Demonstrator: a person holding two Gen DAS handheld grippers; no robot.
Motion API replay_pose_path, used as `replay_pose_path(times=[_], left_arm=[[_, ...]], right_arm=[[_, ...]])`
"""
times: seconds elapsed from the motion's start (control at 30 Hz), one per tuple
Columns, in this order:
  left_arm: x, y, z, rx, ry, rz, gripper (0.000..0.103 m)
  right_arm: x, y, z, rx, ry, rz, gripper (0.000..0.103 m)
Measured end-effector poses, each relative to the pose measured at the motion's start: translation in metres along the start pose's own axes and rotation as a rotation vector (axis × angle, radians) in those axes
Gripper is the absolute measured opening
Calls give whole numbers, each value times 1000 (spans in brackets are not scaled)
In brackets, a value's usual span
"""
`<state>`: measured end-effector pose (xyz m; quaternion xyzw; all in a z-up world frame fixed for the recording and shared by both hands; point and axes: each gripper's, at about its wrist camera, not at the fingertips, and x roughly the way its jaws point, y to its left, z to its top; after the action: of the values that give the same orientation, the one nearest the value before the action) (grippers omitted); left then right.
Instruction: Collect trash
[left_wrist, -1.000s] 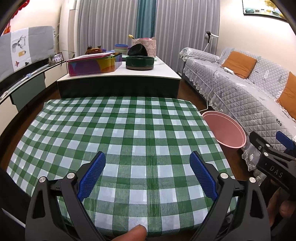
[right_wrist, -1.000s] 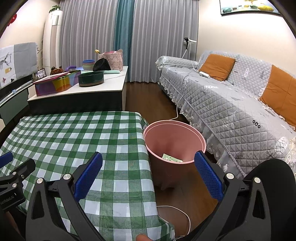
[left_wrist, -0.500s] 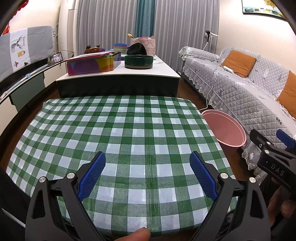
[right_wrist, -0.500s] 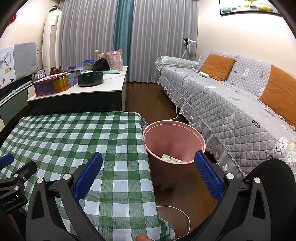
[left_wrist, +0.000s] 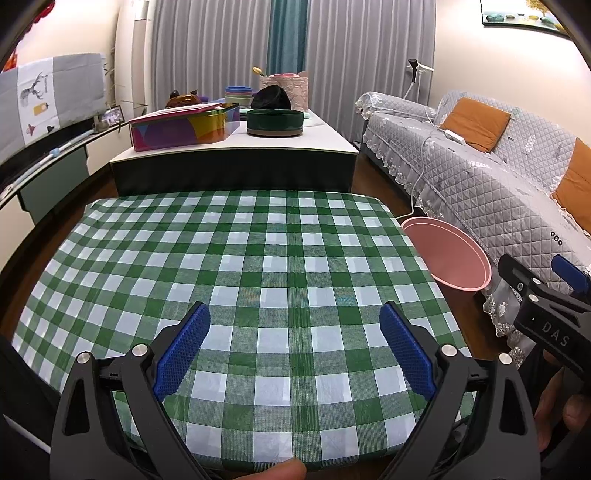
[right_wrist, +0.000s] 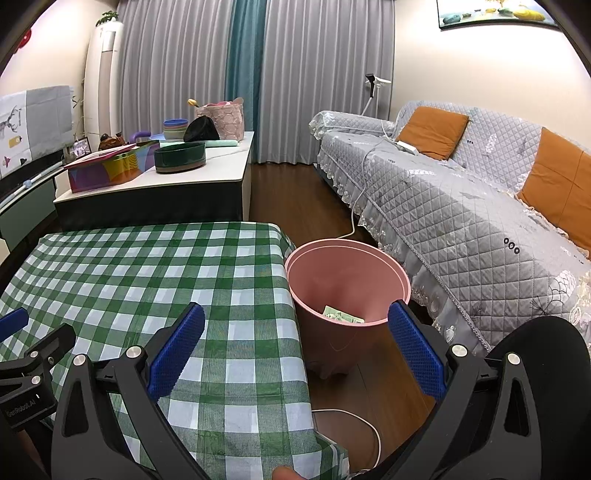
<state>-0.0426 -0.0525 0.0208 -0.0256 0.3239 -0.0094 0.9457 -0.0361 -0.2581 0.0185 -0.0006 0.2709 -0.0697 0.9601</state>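
Note:
A pink waste bin (right_wrist: 343, 280) stands on the floor at the right edge of the table with the green checked cloth (right_wrist: 147, 280). A greenish paper scrap (right_wrist: 341, 316) lies inside it. In the left wrist view only the bin's rim (left_wrist: 448, 254) shows beyond the cloth (left_wrist: 236, 266). My left gripper (left_wrist: 294, 347) hovers open over the near part of the cloth, nothing between its blue pads. My right gripper (right_wrist: 295, 345) is open above the table's right edge, near the bin. No trash shows on the cloth.
A low white-topped cabinet (left_wrist: 236, 147) behind the table carries a colourful box (left_wrist: 184, 127), a dark green bowl (left_wrist: 275, 122) and other items. A grey quilted sofa (right_wrist: 461, 206) runs along the right. A white cable (right_wrist: 354, 421) lies on the wooden floor by the bin.
Both views have drifted back and slightly up, so the table sits a little farther away. Both grippers stay open.

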Motion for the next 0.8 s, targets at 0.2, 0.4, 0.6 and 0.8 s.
replay_pose_path(times=[0.2,0.4,0.6,0.8], left_arm=[[0,-1,-1,0,1,-1,90],[0,-1,-1,-1,2,-2,91],[0,-2,-1,-1,3,-6,91],[0,-8,-3,7,0,-5,93]], right_arm=[[0,0,0,0,0,0,98],[0,0,1,0,0,0,98],[0,-1,1,1,0,0,98],[0,-1,1,2,1,0,98]])
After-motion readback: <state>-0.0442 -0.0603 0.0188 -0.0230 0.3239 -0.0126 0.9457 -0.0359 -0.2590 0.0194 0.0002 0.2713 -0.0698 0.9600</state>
